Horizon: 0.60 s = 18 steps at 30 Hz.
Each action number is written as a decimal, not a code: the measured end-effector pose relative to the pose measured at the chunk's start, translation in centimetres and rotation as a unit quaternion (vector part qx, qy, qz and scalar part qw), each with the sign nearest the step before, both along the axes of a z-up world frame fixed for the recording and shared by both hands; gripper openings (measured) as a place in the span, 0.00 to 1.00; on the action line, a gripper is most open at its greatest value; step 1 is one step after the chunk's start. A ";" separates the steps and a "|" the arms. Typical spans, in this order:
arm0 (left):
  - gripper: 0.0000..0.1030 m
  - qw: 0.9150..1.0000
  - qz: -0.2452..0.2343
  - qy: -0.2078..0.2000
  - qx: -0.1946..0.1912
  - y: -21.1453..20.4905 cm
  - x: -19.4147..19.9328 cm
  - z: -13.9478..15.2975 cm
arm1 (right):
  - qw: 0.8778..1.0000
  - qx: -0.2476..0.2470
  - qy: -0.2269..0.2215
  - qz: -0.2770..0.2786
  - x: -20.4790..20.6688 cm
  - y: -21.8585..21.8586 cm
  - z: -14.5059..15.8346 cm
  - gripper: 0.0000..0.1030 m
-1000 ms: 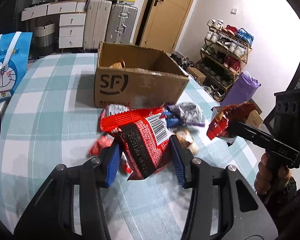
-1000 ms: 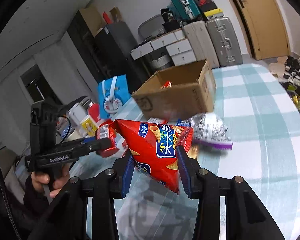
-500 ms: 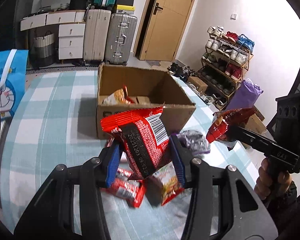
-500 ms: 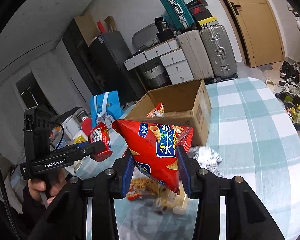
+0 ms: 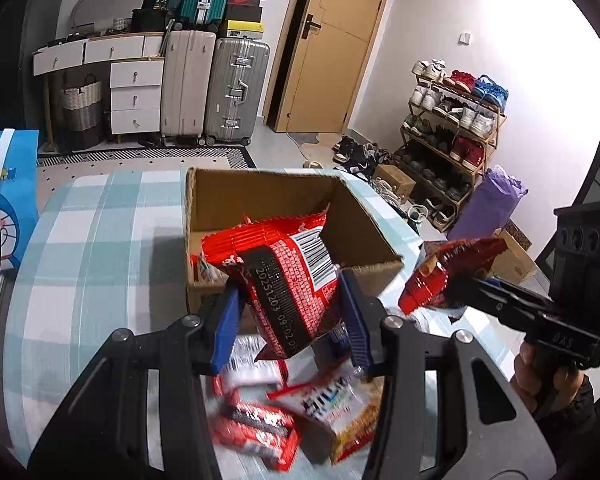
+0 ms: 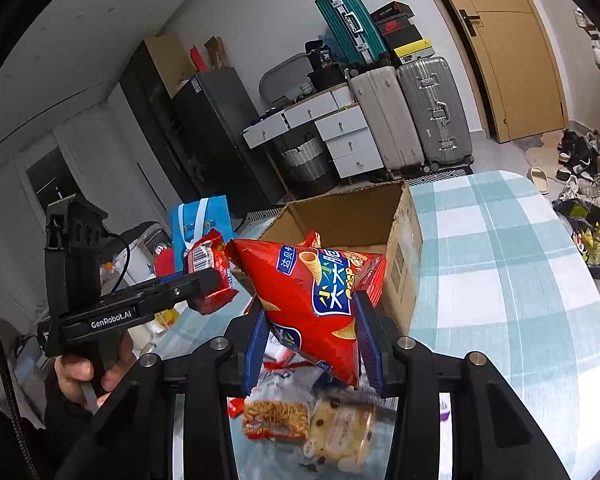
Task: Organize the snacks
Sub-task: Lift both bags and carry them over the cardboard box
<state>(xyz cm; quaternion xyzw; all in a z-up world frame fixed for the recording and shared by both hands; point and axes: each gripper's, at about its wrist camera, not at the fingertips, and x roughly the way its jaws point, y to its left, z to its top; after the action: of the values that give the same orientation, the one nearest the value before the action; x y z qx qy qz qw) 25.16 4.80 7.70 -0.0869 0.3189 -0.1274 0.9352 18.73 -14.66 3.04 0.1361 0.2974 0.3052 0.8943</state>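
The left gripper (image 5: 290, 320) has its fingers pinched on a red packet (image 5: 284, 280) that hangs just in front of the cardboard box's (image 5: 260, 200) near wall, its long axis running up toward the open top. The right gripper (image 6: 312, 344) pinches a red chip bag (image 6: 320, 300) level with the box's near corner. Both loads sit short of the opening, the left one seemingly closer; more snacks lie on the surface (image 5: 100, 240) below.

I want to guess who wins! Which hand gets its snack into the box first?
Probably the left. The left hand-held gripper holds its red packet right before the cardboard box opening; the right hand-held gripper's chips bag hangs off to the side.
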 end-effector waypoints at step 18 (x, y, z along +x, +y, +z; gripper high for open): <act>0.42 1.000 0.007 0.008 0.026 0.2 7.2 -1.8 | 1.000 -0.005 -0.009 -0.017 5.0 1.9 0.1 0.40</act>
<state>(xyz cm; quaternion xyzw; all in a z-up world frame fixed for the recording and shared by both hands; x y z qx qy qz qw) 32.38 4.95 5.94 -0.0657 0.3291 -0.1123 0.9353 23.74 -12.79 3.12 0.1337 0.2889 0.2900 0.9025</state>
